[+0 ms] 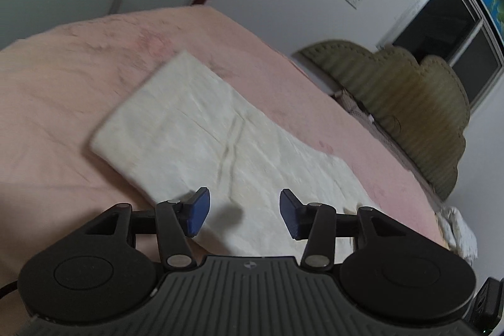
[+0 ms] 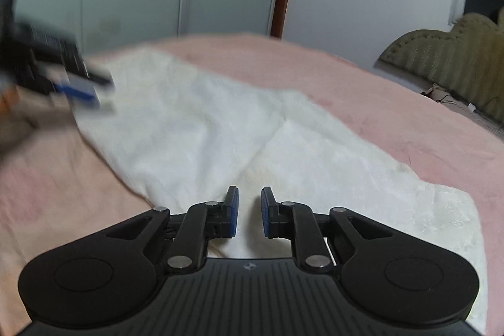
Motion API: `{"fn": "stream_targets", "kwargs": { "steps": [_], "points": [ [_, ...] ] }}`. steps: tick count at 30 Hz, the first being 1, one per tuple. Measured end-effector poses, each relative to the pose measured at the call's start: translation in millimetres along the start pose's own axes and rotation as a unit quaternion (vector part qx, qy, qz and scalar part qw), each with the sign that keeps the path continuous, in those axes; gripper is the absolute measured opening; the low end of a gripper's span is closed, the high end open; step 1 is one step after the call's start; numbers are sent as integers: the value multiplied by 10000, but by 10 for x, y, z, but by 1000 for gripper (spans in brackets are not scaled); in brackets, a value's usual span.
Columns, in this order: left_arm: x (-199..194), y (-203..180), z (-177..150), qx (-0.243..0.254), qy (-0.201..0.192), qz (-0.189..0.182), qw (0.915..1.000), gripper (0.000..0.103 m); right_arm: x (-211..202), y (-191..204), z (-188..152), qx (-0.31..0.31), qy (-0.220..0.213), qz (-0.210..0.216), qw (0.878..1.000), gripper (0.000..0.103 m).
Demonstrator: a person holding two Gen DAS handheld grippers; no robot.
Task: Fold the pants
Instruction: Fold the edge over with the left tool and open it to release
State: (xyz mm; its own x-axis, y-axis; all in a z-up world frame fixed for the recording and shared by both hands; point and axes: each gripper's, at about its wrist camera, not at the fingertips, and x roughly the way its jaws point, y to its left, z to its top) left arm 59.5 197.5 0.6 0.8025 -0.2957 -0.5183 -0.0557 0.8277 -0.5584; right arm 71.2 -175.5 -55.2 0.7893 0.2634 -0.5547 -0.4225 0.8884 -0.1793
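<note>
The white pants lie folded into a long strip on the pink bed. The left gripper hovers empty, jaws fairly wide; the right gripper holds nothing, jaws narrow. Next likely calls for gripping one end to fold again

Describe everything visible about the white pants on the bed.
The pants are off-white, of a soft, slightly textured cloth, folded into a long flat band with light creases and a seam line along the middle. They lie slantwise on the pink blanket, one squared end far from the camera, the other near it. Nothing grips them: the left gripper hangs open above the near end, and the right gripper, jaws narrowly apart, holds no cloth.
</note>
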Motion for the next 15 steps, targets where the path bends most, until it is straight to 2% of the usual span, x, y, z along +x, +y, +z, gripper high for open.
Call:
{"fn": "stream_targets", "kwargs": {
  "steps": [2, 5, 6, 8, 9, 10, 13, 15],
  "points": [
    [-99, 107, 47, -157, -118, 82, 9998, 54, -36, -16, 65, 167, -83, 22, 9998, 15],
    [-248, 254, 99, -406, -307, 219, 9985, 54, -96, 120, 252, 33, -376, 374, 9986, 16],
    [-287, 295, 110, -535, -315, 135, 9980, 54, -88, 242, 328, -159, -433, 519, 9976, 19],
    [-327, 368, 100, -782, -226, -76, 9967, 58, -46, 524, 462, -637, -540, 829, 9931, 36],
    [-336, 394, 89, -875, -170, -148, 9959, 58, -24, 685, 510, -898, -598, 993, 9892, 52],
    [-346, 438, 73, -941, -131, -194, 9953, 58, -8, 850, 547, -1156, -678, 1128, 9845, 64],
    [-355, 507, 67, -989, -59, -189, 9949, 62, 55, 1330, 607, -1940, -881, 1362, 9675, 65],
    [-316, 561, 59, -1113, 2, -141, 9937, 64, 178, 1586, 615, -2395, -901, 1259, 9585, 65]
  ]
}}
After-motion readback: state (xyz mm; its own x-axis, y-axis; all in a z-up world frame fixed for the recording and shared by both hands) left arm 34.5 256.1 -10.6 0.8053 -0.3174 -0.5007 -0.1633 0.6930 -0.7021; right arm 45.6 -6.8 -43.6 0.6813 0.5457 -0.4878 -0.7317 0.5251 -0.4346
